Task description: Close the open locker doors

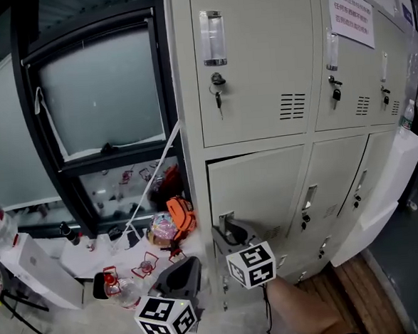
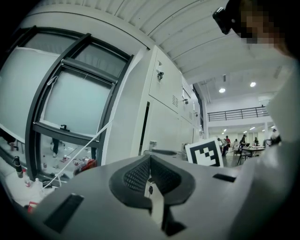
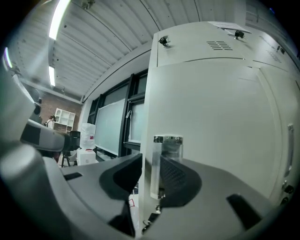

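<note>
A bank of beige lockers (image 1: 258, 59) fills the head view. The lower-left door (image 1: 260, 188) stands slightly ajar, with a dark gap along its top and left edge. My right gripper (image 1: 228, 230) is at that door's left edge, level with its clear handle plate (image 3: 161, 164). In the right gripper view the jaws (image 3: 150, 164) straddle the door (image 3: 211, 122), one pad inside and one on the plate, shut on its edge. My left gripper (image 1: 182, 272) hangs lower left, shut and empty (image 2: 150, 161). Far right, a white door (image 1: 382, 193) swings wide open.
Keys hang in the upper locks (image 1: 219, 98) and a paper notice (image 1: 350, 6) is stuck up top. Left of the lockers is a dark-framed window (image 1: 97, 92) with a white cord (image 1: 152, 177). Below lie an orange bag (image 1: 182, 216), bottles and a white box (image 1: 34, 271).
</note>
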